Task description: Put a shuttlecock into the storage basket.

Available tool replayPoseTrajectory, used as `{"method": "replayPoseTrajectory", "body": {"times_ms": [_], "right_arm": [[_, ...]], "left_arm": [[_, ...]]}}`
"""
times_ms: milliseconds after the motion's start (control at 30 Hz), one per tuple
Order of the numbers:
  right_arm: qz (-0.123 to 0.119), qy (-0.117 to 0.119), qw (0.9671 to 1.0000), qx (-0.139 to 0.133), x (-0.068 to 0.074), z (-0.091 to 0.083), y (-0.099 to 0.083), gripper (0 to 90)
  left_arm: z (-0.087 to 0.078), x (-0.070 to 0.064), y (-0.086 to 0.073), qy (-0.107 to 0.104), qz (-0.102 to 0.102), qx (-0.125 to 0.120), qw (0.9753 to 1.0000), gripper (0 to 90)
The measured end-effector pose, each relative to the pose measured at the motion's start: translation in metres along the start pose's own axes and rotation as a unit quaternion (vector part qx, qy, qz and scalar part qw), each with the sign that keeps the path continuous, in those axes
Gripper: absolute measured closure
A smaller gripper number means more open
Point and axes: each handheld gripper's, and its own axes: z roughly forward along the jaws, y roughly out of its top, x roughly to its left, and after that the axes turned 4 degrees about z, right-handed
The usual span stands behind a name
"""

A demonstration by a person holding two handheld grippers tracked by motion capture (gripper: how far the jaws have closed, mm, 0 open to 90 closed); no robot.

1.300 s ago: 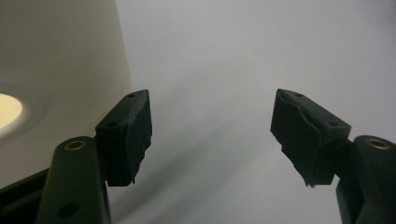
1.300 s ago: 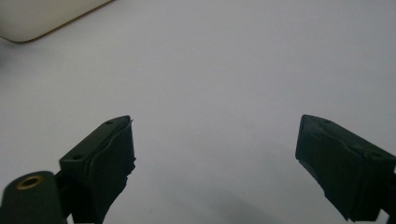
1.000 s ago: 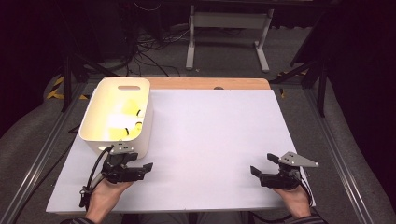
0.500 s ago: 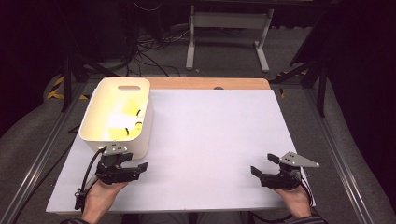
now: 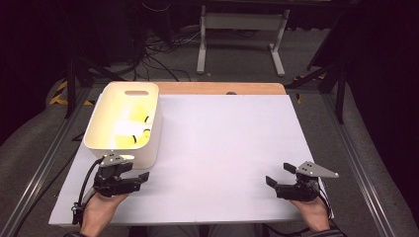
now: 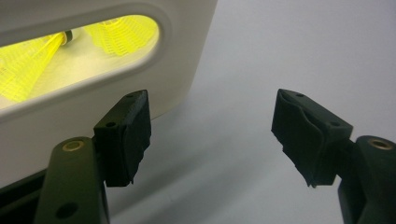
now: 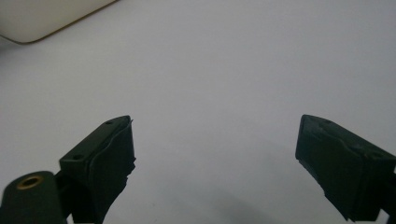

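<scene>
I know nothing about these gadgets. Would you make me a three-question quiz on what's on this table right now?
1. True or false: the left hand-held gripper is closed on the cream plastic bin.
2. Which hand-held gripper is nearer the bin? A. left B. right
3. Fill in: through the bin's handle slot, the left gripper view shows something made of ____ mesh.

Key:
1. False. Its jaws stand wide apart beside the bin's near wall, holding nothing.
2. A. The right one sits open over the bare white tabletop, at the opposite near corner.
3. Yellow.
</scene>
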Motion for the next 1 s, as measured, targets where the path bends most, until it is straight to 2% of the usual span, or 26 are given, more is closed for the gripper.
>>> {"method": "replayPoseTrajectory", "body": {"times_ms": [700,1000], "right_arm": [[0.000,0.001,1.0000,-0.003,0.000,-0.003,-0.001,11.8],[0.004,0.002,1.0000,-0.008,-0.001,-0.007,-0.002,11.8]], "left_arm": [[-0.008,0.011,-0.013,0.026,-0.002,-0.025,0.9993,26.5],[-0.013,0.021,-0.023,0.023,-0.021,-0.040,0.9987,25.1]]}}
